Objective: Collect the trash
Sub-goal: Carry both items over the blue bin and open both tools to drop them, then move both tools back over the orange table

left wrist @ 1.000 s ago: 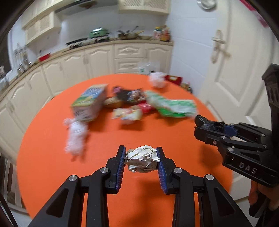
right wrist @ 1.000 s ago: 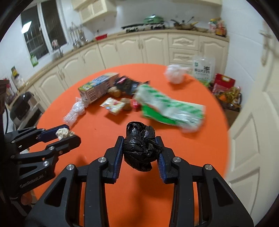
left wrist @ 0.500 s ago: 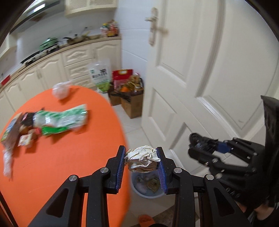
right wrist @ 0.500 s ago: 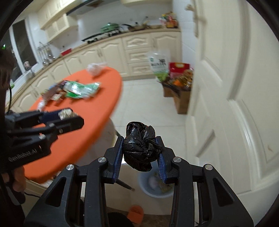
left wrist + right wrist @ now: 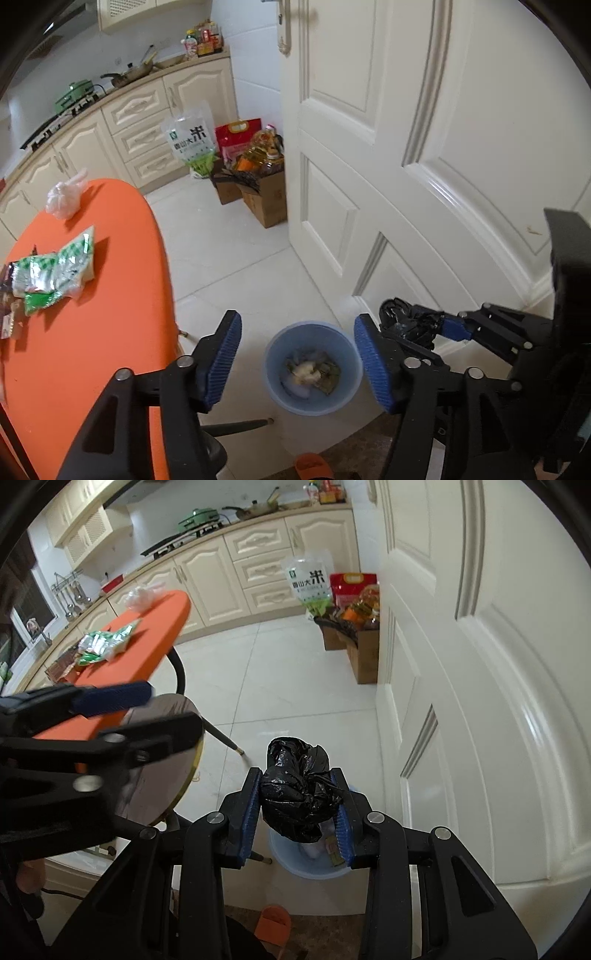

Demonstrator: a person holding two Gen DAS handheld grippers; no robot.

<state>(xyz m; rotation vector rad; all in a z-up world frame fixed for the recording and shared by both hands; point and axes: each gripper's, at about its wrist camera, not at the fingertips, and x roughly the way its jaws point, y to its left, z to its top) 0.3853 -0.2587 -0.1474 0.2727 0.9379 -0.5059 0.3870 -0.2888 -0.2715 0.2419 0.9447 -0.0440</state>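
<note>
Both grippers have swung from the worktop (image 5: 85,332) to above the bin (image 5: 314,369). Left gripper (image 5: 297,363): jaws have just been opening, nothing between them; paper ball gone from them, pale wad in bin. Right gripper (image 5: 297,814) clamps black bag (image 5: 297,788), over the bin. Centre it, then release.

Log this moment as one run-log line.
left claw: open, jaws just opened, empty, over bin | right claw: shut on black bag, above bin | wrappers left on table
</note>
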